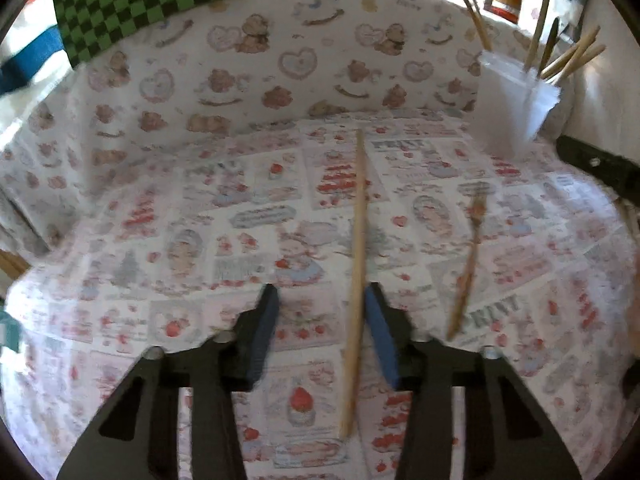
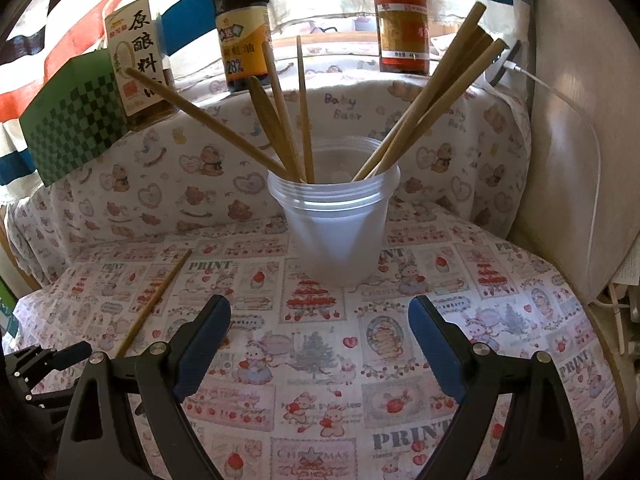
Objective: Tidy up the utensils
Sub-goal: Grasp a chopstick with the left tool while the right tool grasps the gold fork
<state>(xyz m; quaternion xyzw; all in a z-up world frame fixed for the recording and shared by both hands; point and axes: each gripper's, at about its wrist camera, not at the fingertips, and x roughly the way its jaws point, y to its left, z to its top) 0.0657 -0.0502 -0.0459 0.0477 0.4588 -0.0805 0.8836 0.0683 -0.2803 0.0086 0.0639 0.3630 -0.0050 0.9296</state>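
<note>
In the left wrist view a wooden chopstick (image 1: 357,272) lies on the patterned cloth between my left gripper's (image 1: 322,300) open jaws, close to the right pad; nothing is held. A small wooden fork (image 1: 468,260) lies to its right. A clear plastic cup (image 1: 512,108) with several wooden utensils stands at the far right. In the right wrist view my right gripper (image 2: 320,324) is open and empty, just in front of the cup (image 2: 334,224), which holds several chopsticks (image 2: 424,100). The loose chopstick (image 2: 154,304) lies at the left, near the left gripper (image 2: 40,364).
Sauce bottles (image 2: 240,28) stand on a ledge behind the cloth-covered back wall. A green checkered box (image 1: 140,4) sits at the back left. A white cable (image 2: 580,120) runs down the right side. The right gripper's arm (image 1: 600,168) shows at the right edge.
</note>
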